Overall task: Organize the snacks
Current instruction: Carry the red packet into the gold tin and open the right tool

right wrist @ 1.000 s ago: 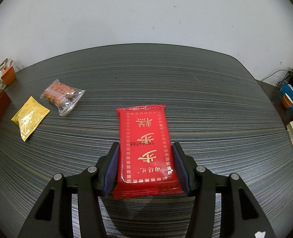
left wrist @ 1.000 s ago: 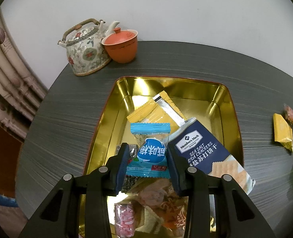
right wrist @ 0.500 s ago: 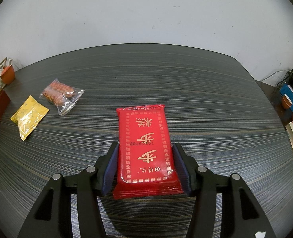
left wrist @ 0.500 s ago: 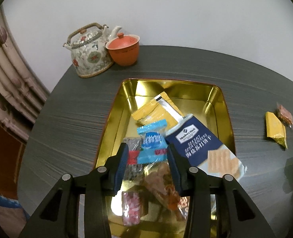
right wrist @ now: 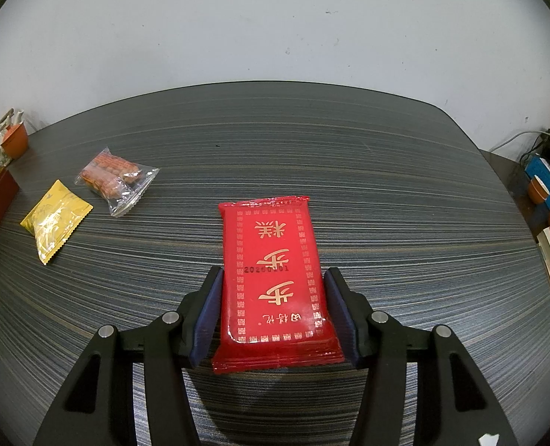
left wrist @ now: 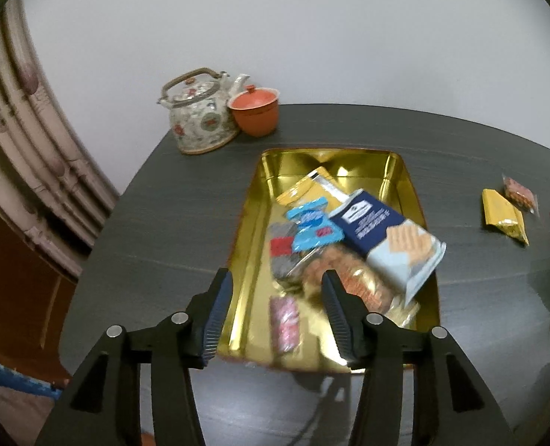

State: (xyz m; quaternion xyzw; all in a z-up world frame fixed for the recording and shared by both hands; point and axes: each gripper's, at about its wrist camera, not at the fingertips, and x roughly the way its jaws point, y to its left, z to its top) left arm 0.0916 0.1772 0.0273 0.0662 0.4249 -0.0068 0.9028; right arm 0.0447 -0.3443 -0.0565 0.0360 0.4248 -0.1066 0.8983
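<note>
With the left hand-held gripper [left wrist: 276, 310] empty, its jaws having just been opening over the gold tin [left wrist: 250, 245] at the surface's [right wrist: 386, 171] left edge, the right hand-held gripper [right wrist: 273, 314] brackets the red packet [right wrist: 275, 278] mid-surface; loose pad contact risks slippage when lifted.

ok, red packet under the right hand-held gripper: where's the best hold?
Take the red packet across its two long side edges near the end closest to the camera, coming down from above. It lies flat on the table, long axis in line with the right hand-held gripper, whose pads already flank those edges. Whether they press yet is unclear.
</note>
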